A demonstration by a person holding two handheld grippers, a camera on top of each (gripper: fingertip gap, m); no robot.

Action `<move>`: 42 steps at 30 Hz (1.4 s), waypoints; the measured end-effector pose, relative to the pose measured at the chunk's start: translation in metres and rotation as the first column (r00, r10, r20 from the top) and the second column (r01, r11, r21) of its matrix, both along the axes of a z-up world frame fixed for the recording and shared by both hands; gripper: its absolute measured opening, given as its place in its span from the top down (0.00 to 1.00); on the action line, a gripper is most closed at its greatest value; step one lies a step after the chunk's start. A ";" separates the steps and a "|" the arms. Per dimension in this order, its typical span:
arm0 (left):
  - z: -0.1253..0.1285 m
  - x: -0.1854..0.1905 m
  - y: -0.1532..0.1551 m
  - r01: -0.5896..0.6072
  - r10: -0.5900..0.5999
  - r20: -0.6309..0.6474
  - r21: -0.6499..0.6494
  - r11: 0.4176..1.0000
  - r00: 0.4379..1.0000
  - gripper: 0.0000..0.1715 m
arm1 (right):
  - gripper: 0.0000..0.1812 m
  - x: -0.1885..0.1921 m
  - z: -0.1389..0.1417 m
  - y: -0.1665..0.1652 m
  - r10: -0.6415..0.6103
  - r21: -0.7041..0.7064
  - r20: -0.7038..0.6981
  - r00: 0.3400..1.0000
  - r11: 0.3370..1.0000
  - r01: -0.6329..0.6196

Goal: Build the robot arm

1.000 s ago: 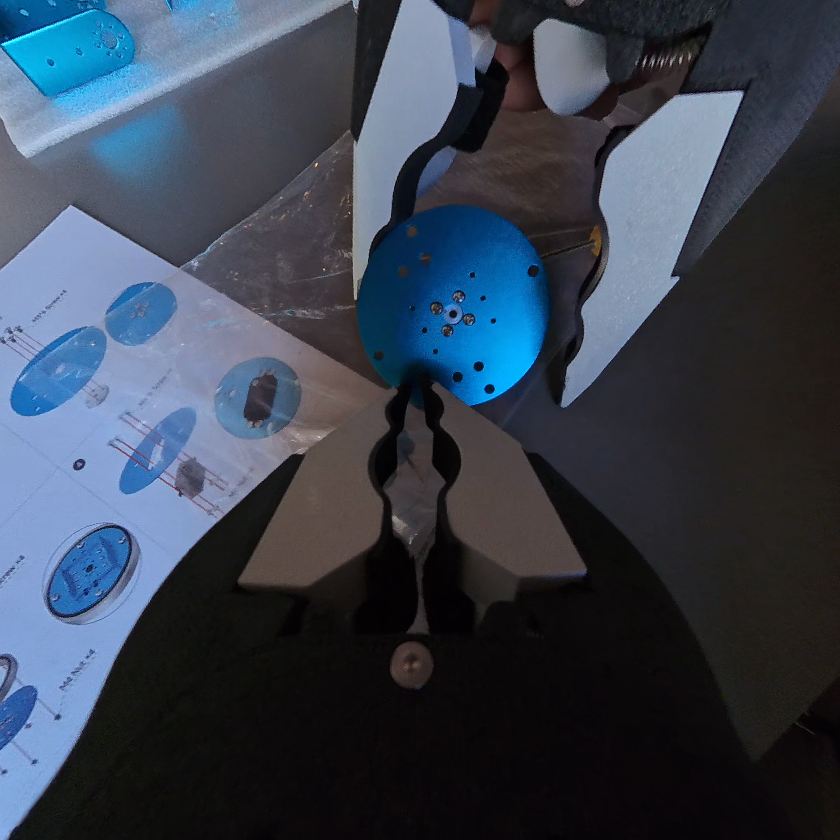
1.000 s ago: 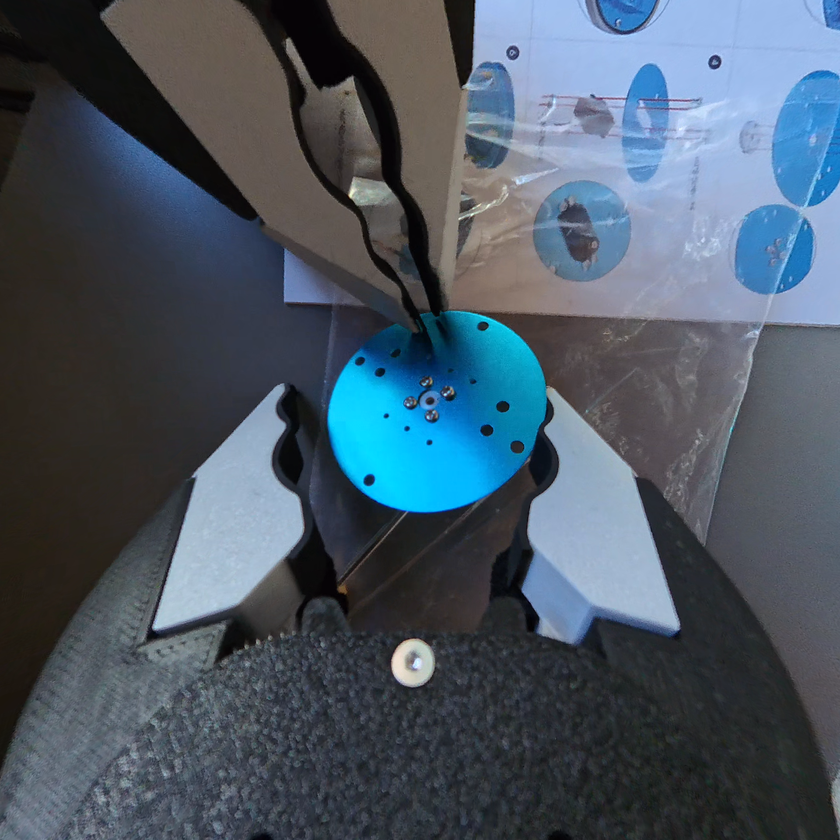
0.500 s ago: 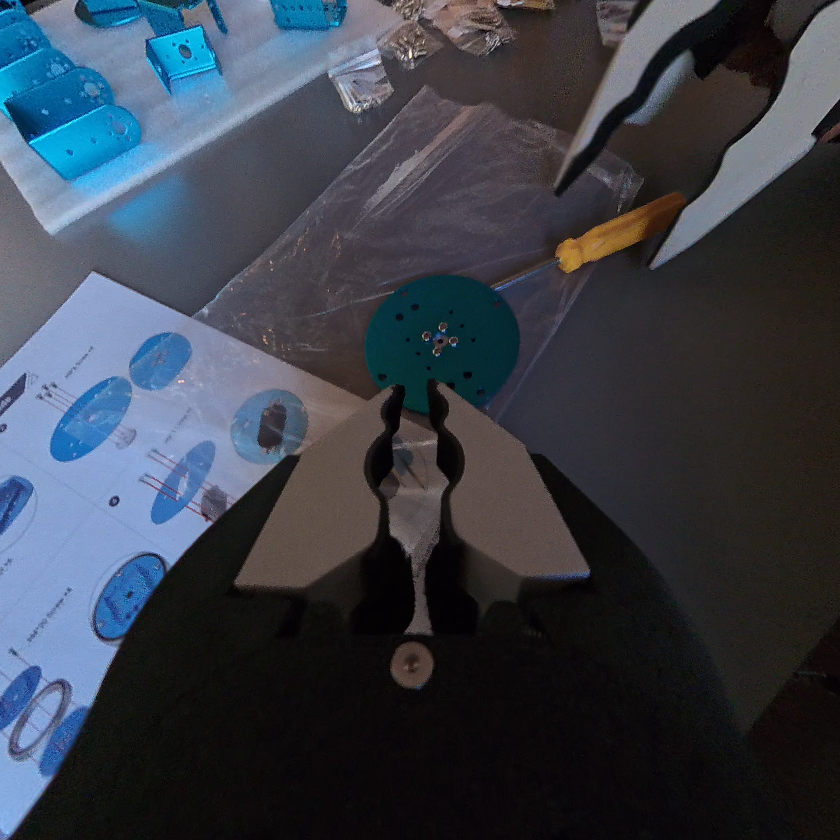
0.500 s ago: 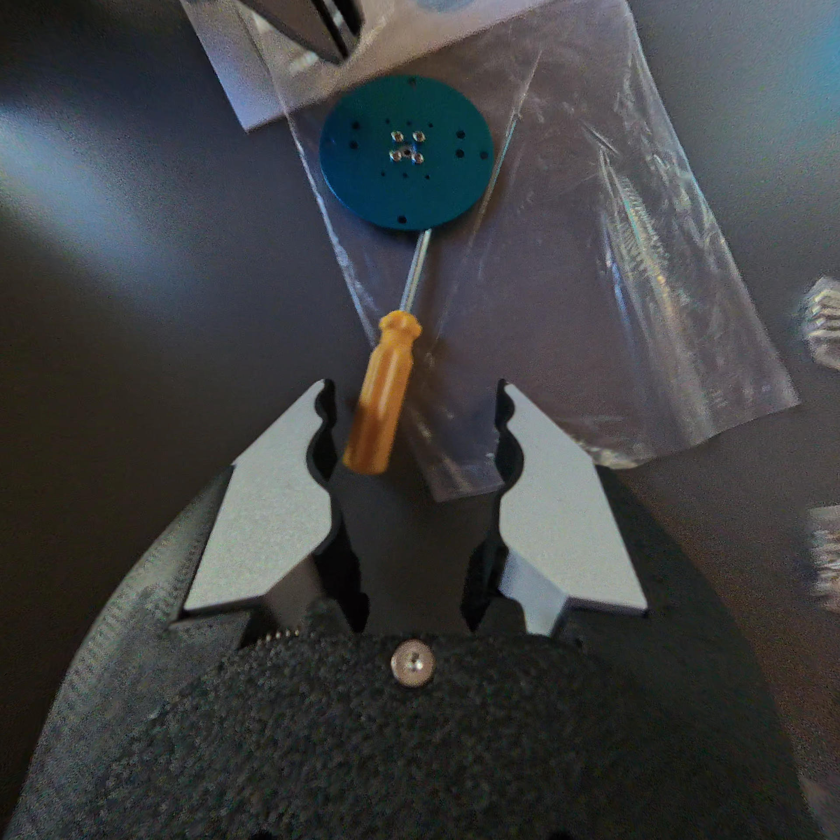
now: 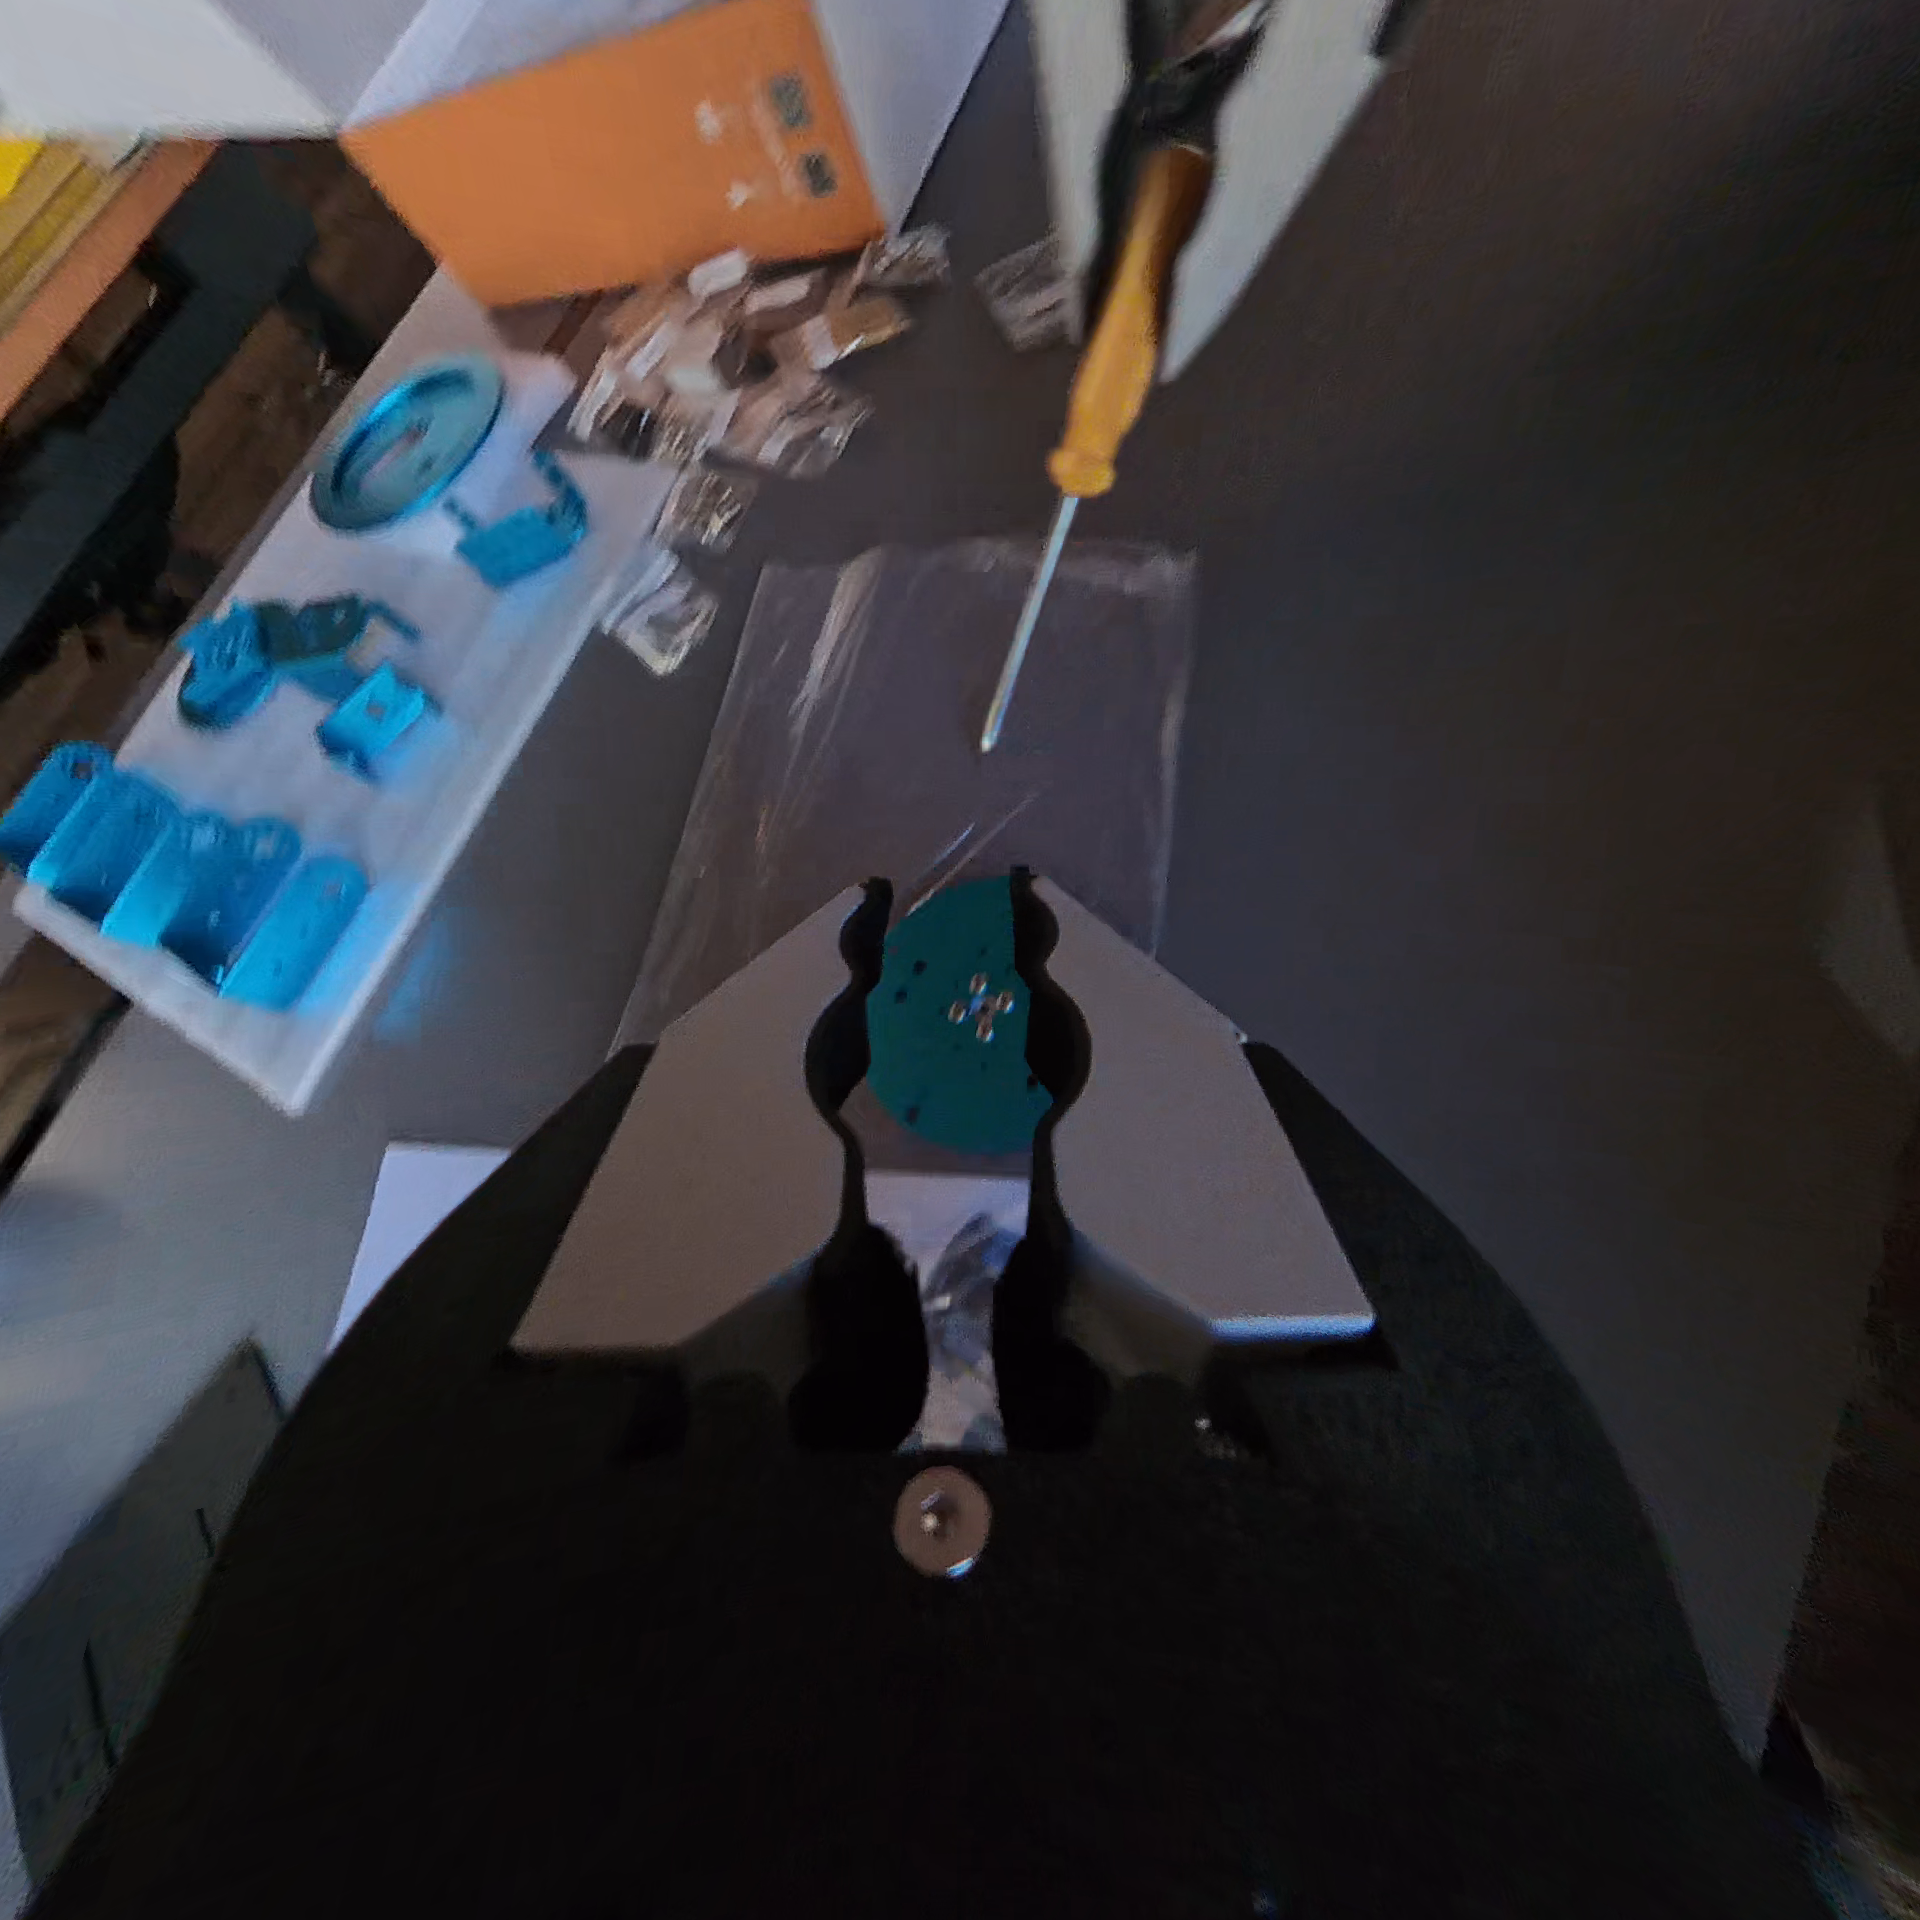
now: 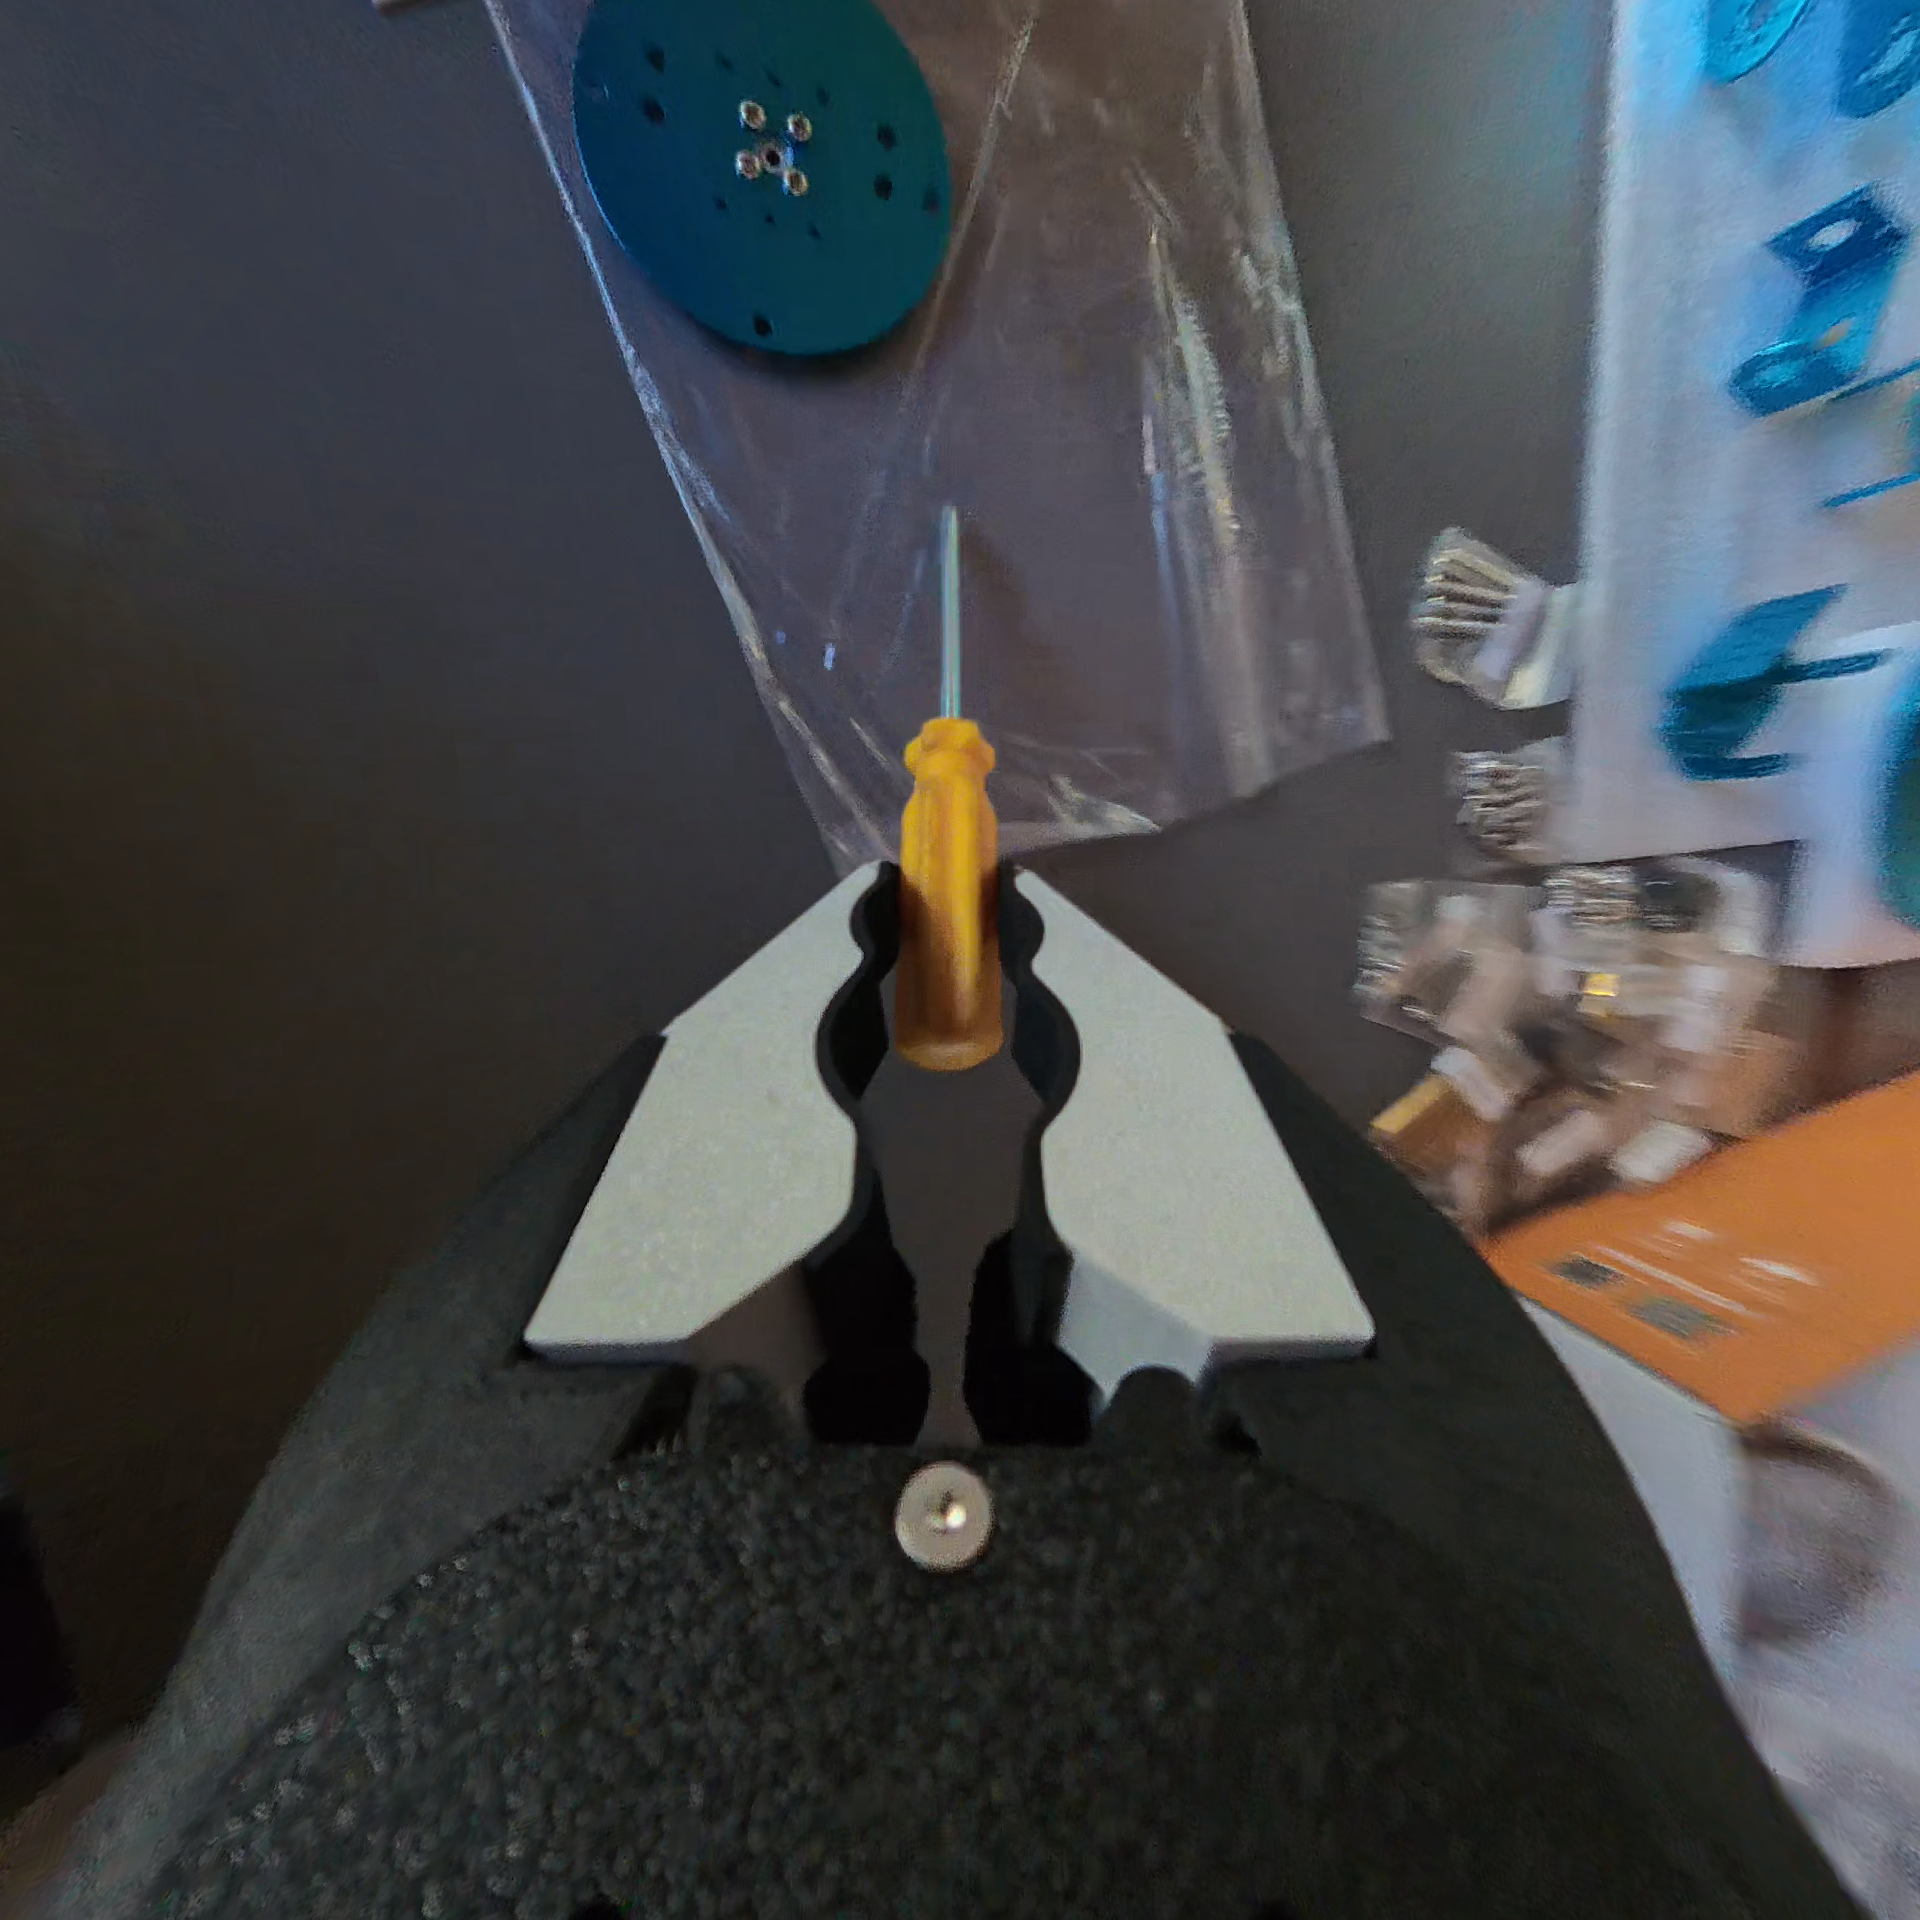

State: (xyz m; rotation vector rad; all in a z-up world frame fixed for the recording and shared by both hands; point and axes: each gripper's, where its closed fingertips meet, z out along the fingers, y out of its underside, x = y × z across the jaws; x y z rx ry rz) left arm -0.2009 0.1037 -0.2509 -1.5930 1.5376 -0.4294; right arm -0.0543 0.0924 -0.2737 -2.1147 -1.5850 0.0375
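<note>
Right claw (image 6: 945,883) clamped on screwdriver (image 6: 940,914)

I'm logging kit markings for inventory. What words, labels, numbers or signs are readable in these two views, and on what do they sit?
Nothing can be read here.
Orange box: pale printed marks on its face, too blurred to read in either view.
Small clear bags: any labels are too blurred to tell.
Blue disc and screwdriver: no writing visible.
</note>
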 end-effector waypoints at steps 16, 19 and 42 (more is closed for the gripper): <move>0.009 0.018 0.039 -0.078 0.083 0.289 -0.029 0.997 0.954 0.98 | 0.94 -0.139 0.091 0.038 0.391 -0.125 -0.140 0.910 0.904 -0.408; 0.015 0.011 0.034 -0.015 0.082 0.439 -0.153 0.988 0.895 0.98 | 0.92 -0.172 0.107 0.039 0.453 0.062 -0.430 0.781 0.878 -0.475; -0.030 0.004 0.025 -0.024 0.059 0.245 -0.143 0.989 0.968 0.98 | 0.91 -0.183 0.052 0.024 0.465 0.095 -0.655 0.595 0.832 -0.547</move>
